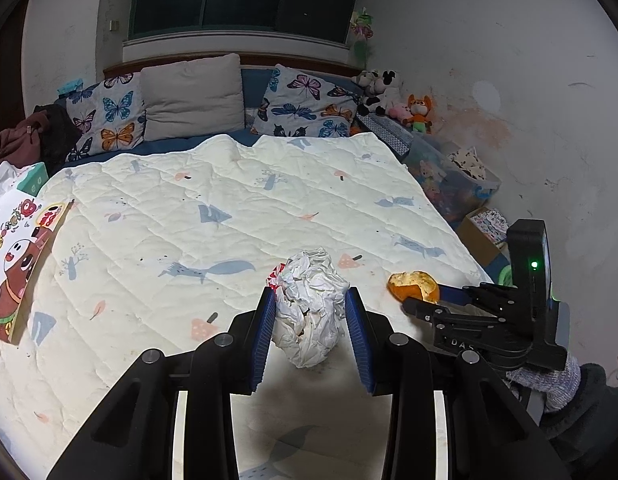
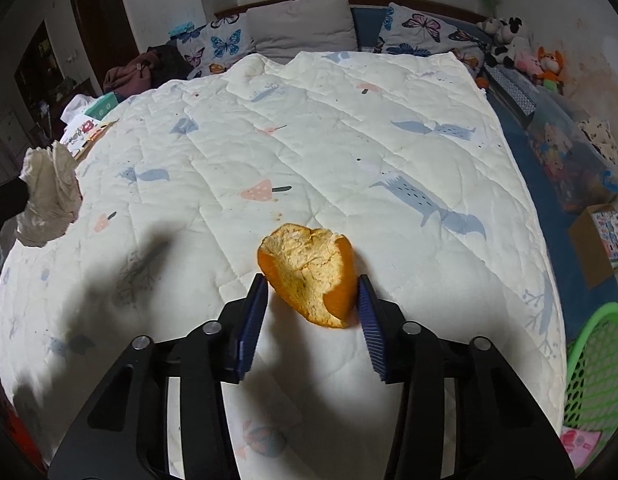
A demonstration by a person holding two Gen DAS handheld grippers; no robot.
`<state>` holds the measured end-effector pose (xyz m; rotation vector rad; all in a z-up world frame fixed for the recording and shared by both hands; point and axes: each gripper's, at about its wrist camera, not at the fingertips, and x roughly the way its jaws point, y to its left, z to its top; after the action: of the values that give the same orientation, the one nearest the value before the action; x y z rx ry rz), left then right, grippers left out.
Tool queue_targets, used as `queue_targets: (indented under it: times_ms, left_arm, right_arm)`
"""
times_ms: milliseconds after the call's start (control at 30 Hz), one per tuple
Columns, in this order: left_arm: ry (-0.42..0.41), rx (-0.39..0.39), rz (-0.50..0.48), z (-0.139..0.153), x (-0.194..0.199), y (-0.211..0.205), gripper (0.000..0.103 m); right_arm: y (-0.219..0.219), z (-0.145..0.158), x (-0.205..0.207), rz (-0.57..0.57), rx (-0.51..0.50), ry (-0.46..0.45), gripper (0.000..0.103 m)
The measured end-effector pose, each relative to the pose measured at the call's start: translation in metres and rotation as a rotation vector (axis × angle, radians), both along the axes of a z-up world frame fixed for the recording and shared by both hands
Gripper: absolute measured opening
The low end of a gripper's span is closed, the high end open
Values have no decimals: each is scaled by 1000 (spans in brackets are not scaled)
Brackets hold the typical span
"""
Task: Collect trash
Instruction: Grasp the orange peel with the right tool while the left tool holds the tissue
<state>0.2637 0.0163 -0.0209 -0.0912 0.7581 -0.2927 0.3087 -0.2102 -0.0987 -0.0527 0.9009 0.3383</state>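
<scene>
Left wrist: left tool (image 1: 310,306) clamps crumpled paper (image 1: 311,308); right tool (image 2: 312,308) grips orange peel (image 2: 309,276) near bed (image 2: 349,120) foot edge; next, green basket (image 2: 593,368)

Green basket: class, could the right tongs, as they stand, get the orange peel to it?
Probably yes. The right tongs grip the orange peel, and the green basket sits just off the quilt's right edge, with nothing visible between.

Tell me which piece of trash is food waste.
The orange peel, held by the right hand-held gripper; the left one's piece is crumpled white paper.
</scene>
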Motion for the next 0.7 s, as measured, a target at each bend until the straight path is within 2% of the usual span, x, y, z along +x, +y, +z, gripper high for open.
queue_targets:
  times_ms: [700]
  left_arm:
    - [-26,7,-102,13,-24,-52,35]
  right_arm:
    - [-46,29,-84,-26,91,-53,39]
